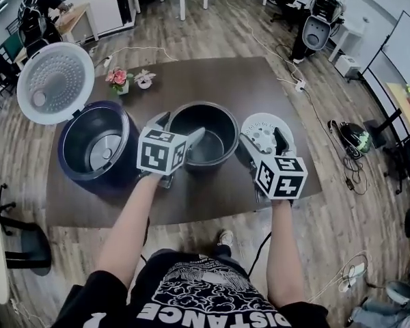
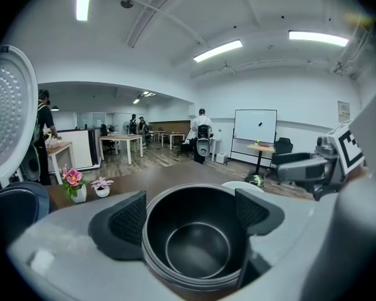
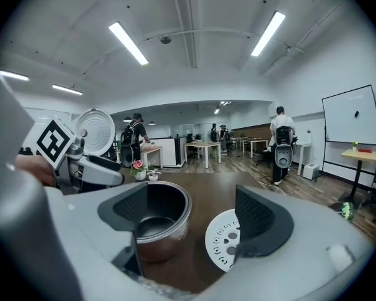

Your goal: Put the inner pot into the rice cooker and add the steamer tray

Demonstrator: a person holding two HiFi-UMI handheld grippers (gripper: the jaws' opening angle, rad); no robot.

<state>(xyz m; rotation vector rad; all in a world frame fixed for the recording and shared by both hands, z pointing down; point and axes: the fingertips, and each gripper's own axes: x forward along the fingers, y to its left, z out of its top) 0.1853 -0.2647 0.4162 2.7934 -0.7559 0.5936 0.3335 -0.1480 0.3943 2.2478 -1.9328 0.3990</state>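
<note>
Black round metal inner pot [image 1: 203, 141]: set upright on dark brown table [image 1: 212, 80], betw. open dark-blue rice cooker [image 1: 96, 145] and white perforated steamer tray [image 1: 263, 130].
L gripper [image 2: 190, 213]: jaws spread wide, pot framed betw. pads [image 2: 128, 221]; contact not discernible.
R gripper [image 3: 194, 215]: jaws spread wide, nothing clamped; pot seen beside one pad, tray beside the other.

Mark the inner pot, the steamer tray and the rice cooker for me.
inner pot [image 2: 197, 249], left gripper view, its bottom inside.
steamer tray [image 3: 222, 240], right gripper view, its perforated face.
rice cooker [image 1: 82, 132], head view, its inner wall.
</note>
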